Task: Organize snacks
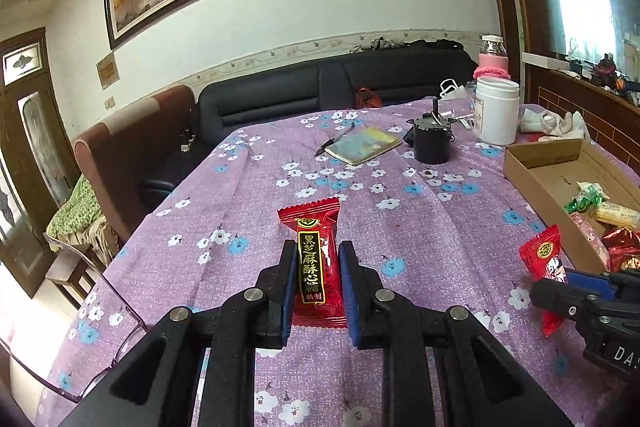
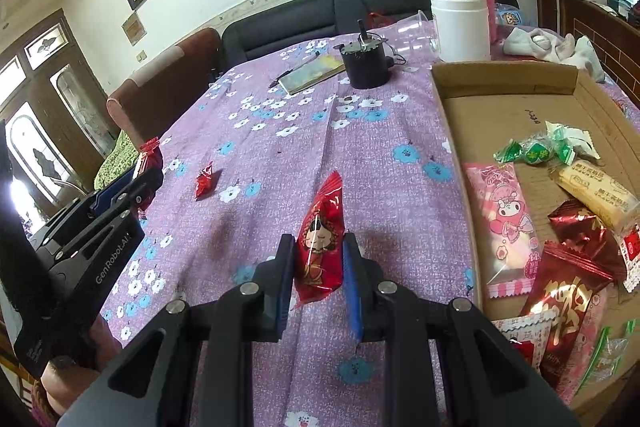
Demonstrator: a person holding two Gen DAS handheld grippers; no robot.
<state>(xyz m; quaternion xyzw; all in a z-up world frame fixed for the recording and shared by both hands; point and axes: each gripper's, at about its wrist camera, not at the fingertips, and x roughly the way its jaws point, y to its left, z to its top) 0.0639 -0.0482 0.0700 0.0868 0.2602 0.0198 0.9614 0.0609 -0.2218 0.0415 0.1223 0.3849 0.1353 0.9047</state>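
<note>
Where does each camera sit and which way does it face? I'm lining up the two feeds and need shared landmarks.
Left wrist view: sits on the left claw, facing down its fingers across the floral tablecloth toward the sofa; it is shut on a red candy; the right claw shows at the right edge.
Right wrist view: sits on the right claw, same heading, shut on a red cartoon-face candy; the left claw shows at left.
Shared: cardboard box, black canister, white jar.

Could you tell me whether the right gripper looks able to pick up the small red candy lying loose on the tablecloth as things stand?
Probably not yet: the right gripper is shut on a red wrapped candy. The cloth toward the loose candy looks bare.
</note>
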